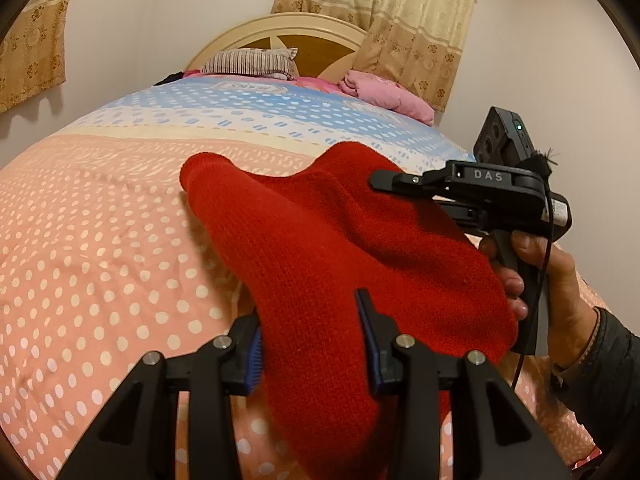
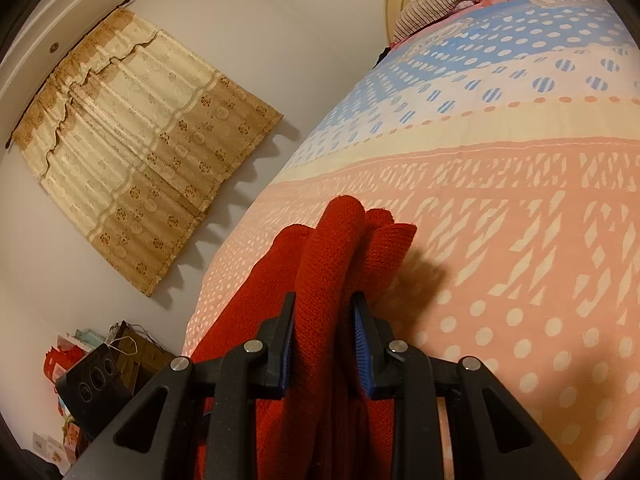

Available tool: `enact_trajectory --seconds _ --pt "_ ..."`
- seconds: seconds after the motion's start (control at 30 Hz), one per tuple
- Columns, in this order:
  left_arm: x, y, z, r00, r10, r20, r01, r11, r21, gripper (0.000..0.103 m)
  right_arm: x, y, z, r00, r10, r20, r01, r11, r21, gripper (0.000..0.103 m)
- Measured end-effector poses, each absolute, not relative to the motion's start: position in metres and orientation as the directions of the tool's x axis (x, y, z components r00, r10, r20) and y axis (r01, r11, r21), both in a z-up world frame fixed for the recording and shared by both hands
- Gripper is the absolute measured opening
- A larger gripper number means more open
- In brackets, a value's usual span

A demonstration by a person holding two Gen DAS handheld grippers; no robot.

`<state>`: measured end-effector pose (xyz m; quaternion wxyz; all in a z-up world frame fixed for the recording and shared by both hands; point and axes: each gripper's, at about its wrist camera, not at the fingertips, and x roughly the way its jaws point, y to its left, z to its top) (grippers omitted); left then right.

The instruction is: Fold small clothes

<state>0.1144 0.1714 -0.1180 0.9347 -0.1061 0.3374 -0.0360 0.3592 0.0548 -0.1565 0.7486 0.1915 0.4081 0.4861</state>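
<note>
1. Gripping a red knit garment [image 1: 320, 248], the left gripper [image 1: 312, 344] is seen clamped on the cloth — fabric fills the gap between its blue pads [image 1: 370, 344].
2. A bunched fold of the same garment [image 2: 332, 256] is pinched by the right gripper [image 2: 324, 344], held in a hand [image 1: 540, 276].
3. The garment is held raised between both tools above the dotted pink bedspread [image 1: 100, 260].
4. Farther off, a striped pillow [image 1: 250, 62] and pink bedding [image 1: 384, 94] are seen — beside the headboard [image 1: 280, 26].

red knit garment [image 1: 320, 264] | lower end cut off | bottom edge
</note>
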Motion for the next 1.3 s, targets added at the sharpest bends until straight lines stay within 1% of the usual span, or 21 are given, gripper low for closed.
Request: enact_trajectory --seconds 0.17,0.3,0.4,0.47,0.67,0.73,0.93,1.1,1.2,1.27,1.3 --pt "0.115 0.169 -0.121 0.767 -0.129 -0.629 -0.009 0.978 -0.211 0.042 0.363 0.045 -0.166 0.211 0.875 -0.435 -0.539 0.476 0.695 0.027" --pt "0.117 0.17 -0.126 0.761 -0.123 -0.637 -0.022 0.977 -0.213 0.046 0.367 0.042 -0.171 0.215 0.868 -0.448 -0.518 0.49 0.701 0.027" --pt "0.118 0.172 -0.127 0.756 -0.116 -0.644 -0.027 0.978 -0.207 0.05 0.369 0.041 -0.175 0.22 0.86 -0.461 -0.503 0.505 0.702 0.027" --pt "0.118 0.172 -0.128 0.754 -0.109 -0.647 -0.036 0.978 -0.206 0.055 0.371 0.039 -0.18 0.223 0.855 -0.467 -0.484 0.513 0.709 0.027" --pt "0.118 0.171 -0.131 0.753 -0.1 -0.65 -0.047 0.978 -0.205 0.06 0.375 0.035 -0.194 0.233 0.836 -0.497 -0.436 0.546 0.715 0.027" --pt "0.118 0.171 -0.132 0.755 -0.087 -0.65 -0.056 0.979 -0.197 0.065 0.375 0.035 -0.195 0.234 0.831 -0.504 -0.431 0.554 0.712 0.027" --pt "0.118 0.175 -0.136 0.757 -0.072 -0.65 -0.074 0.978 -0.195 0.073 0.376 0.032 -0.198 0.234 0.827 -0.51 -0.421 0.559 0.714 0.027" --pt "0.111 0.172 -0.126 0.77 -0.046 -0.636 -0.083 0.982 -0.171 0.074 0.373 0.031 -0.197 0.244 0.819 -0.519 -0.42 0.572 0.705 0.027" --pt "0.107 0.173 -0.115 0.791 -0.022 -0.611 -0.093 0.984 -0.155 0.074 0.372 0.029 -0.198 0.25 0.817 -0.52 -0.414 0.575 0.706 0.027" --pt "0.106 0.176 -0.107 0.808 -0.014 -0.589 -0.097 0.983 -0.157 0.079 0.369 0.027 -0.195 0.263 0.812 -0.521 -0.415 0.583 0.699 0.027" --pt "0.107 0.178 -0.105 0.813 -0.003 -0.583 -0.104 0.983 -0.15 0.086 0.367 0.025 -0.193 0.276 0.812 -0.514 -0.417 0.583 0.697 0.028"
